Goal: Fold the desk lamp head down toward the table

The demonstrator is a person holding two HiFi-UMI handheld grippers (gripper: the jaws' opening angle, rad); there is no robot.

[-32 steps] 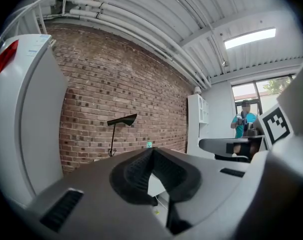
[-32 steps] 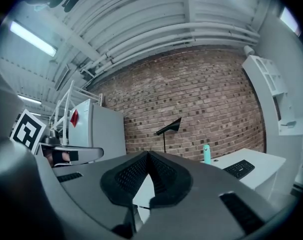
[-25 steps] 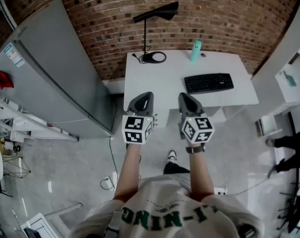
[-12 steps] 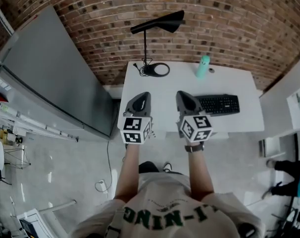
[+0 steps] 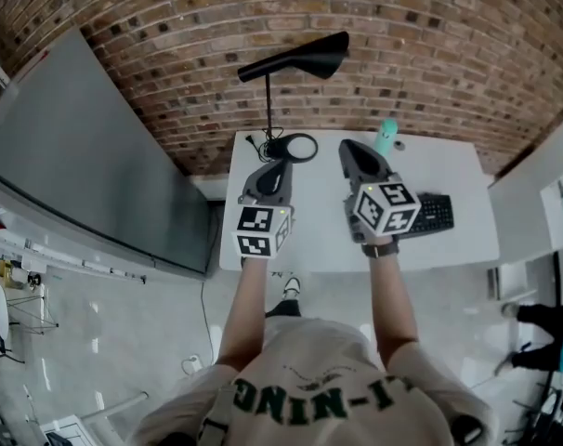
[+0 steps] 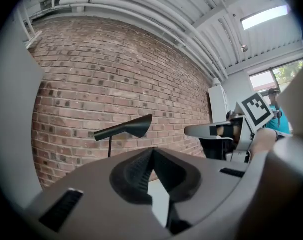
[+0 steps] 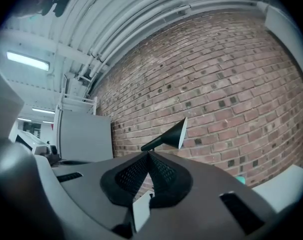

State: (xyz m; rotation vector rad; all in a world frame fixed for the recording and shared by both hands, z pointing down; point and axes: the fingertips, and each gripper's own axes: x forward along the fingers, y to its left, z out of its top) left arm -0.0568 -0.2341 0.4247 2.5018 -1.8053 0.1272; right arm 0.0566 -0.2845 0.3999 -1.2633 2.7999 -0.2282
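I've moved left gripper point(image 5: 274, 169) and right gripper point(image 5: 353, 149) over the table point(image 5: 467, 170), jaws pressed together and empty. The desk lamp head point(image 5: 300, 59) at upper centre is still raised.

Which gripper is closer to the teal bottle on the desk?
Right. In the head view the right gripper shows just left of the teal bottle. The left gripper is farther left, beside the lamp base.

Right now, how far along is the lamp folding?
Done: nothing; the black cone-shaped lamp head stands raised on its thin pole. In hand: the left claw and right claw, both shut and empty, hover over the white desk, short of the lamp. Left: reach the head and fold it down.
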